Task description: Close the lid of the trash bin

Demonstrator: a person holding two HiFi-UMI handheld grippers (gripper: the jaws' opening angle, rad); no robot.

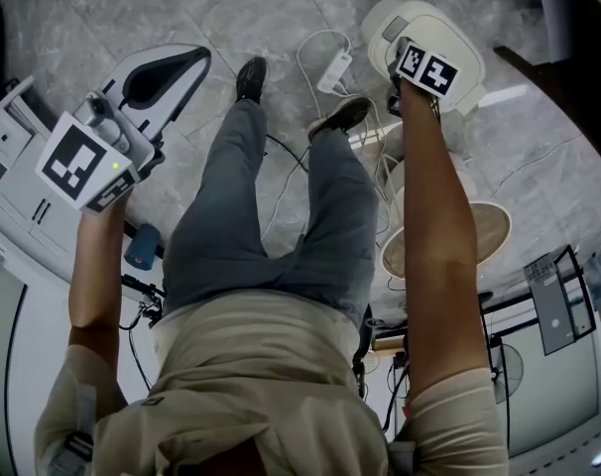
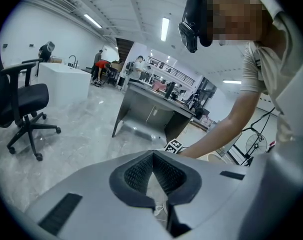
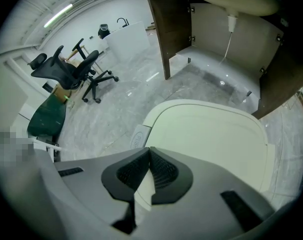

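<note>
The cream trash bin (image 1: 471,92) is seen on the marble floor (image 1: 181,8) just beyond the person's right shoe (image 1: 340,117), beneath the right gripper (image 3: 149,151). Its lid (image 3: 211,139) is laid flat on the bin, with the long axis running left to right across the right gripper view and a round-marked tab (image 3: 135,136) at the left end. The right gripper's jaws are brought together over the lid's near edge, nothing held; contact cannot be told. The left gripper (image 2: 153,156) is held well apart, its jaws likewise together and empty
</note>
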